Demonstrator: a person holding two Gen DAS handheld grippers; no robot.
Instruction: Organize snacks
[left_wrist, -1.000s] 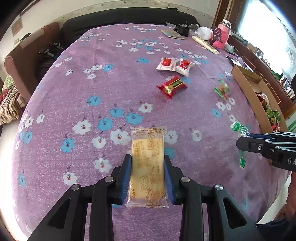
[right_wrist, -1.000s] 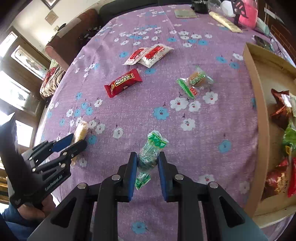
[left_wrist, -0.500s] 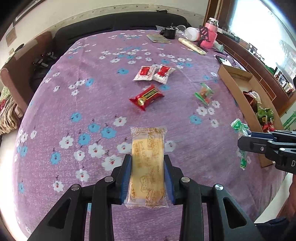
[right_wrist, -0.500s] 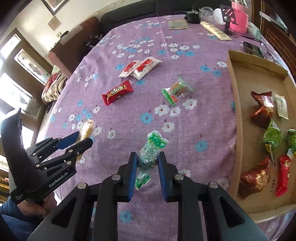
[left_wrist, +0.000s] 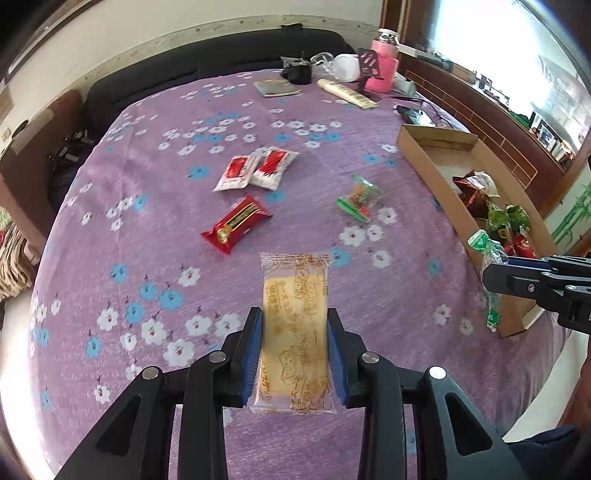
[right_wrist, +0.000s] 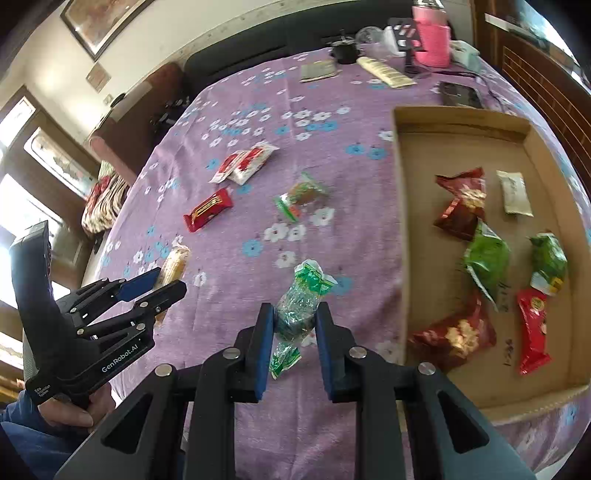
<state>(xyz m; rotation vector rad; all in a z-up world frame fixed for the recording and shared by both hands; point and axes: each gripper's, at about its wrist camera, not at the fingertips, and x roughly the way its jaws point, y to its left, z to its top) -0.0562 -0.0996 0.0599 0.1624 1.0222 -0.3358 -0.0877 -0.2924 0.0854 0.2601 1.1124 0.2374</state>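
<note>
My left gripper (left_wrist: 294, 325) is shut on a yellow wrapped cake (left_wrist: 294, 317) and holds it above the purple flowered tablecloth (left_wrist: 155, 229). My right gripper (right_wrist: 295, 321) is shut on a clear green-printed candy packet (right_wrist: 301, 299), held above the cloth just left of the cardboard tray (right_wrist: 400, 229). The tray holds several snack packets: red, green and white. On the cloth lie a red bar (left_wrist: 236, 224), two red-and-white packets (left_wrist: 256, 172) and a green-edged clear packet (left_wrist: 357, 197). The right gripper also shows in the left wrist view (left_wrist: 491, 271), and the left gripper in the right wrist view (right_wrist: 162, 280).
At the table's far end stand a pink bottle (right_wrist: 432, 35), a black object (right_wrist: 345, 50), a small booklet (right_wrist: 317, 70), a long cream packet (right_wrist: 386, 72) and a phone (right_wrist: 460, 94). A dark sofa (left_wrist: 221, 62) lies beyond the table. A brown chair (right_wrist: 122, 122) stands at the left.
Both grippers have risen and moved toward the cardboard tray with their packets still held. More of the tray and its contents shows now.
</note>
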